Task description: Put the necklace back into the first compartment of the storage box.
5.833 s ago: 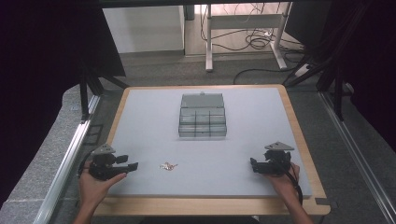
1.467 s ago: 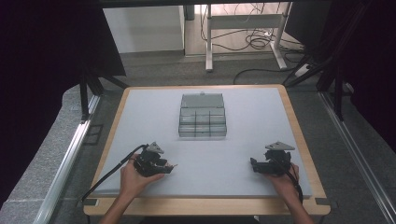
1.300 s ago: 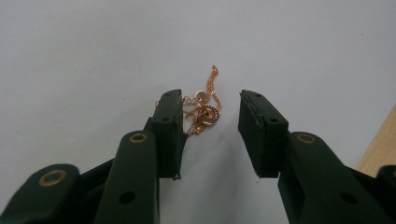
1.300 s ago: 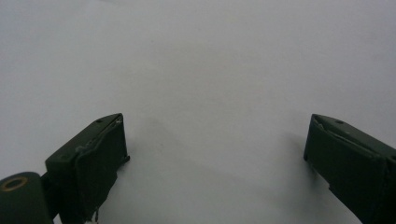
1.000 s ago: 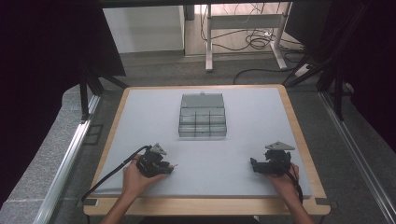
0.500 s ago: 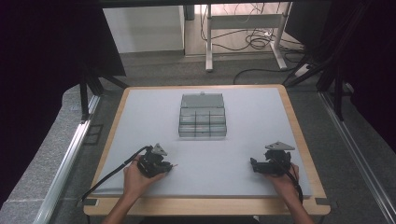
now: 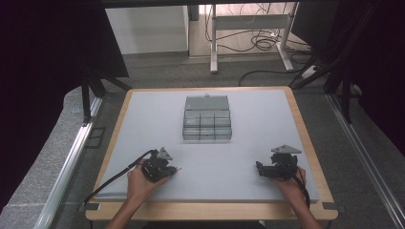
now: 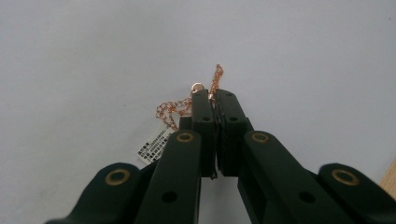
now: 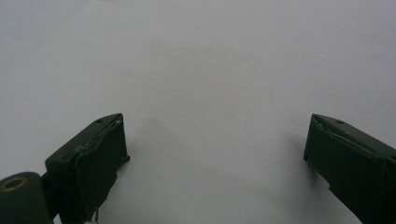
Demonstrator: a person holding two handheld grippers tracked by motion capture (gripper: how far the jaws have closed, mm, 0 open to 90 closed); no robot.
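- The left gripper (image 8: 215,100) has just closed its jaws on a thin rose-gold chain (image 8: 173,108) lying on the grey table mat (image 7: 248,143); loops of it spill out beside the tips.
- A small white tag (image 8: 155,146) hangs on the chain; its print is too small to read.
- The right gripper (image 9: 215,140) rests wide open and empty, well apart.
- A clear compartment box (image 7: 207,119) sits mid-table.

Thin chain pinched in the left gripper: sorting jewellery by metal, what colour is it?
Rose-gold chain, clearest in left gripper view.
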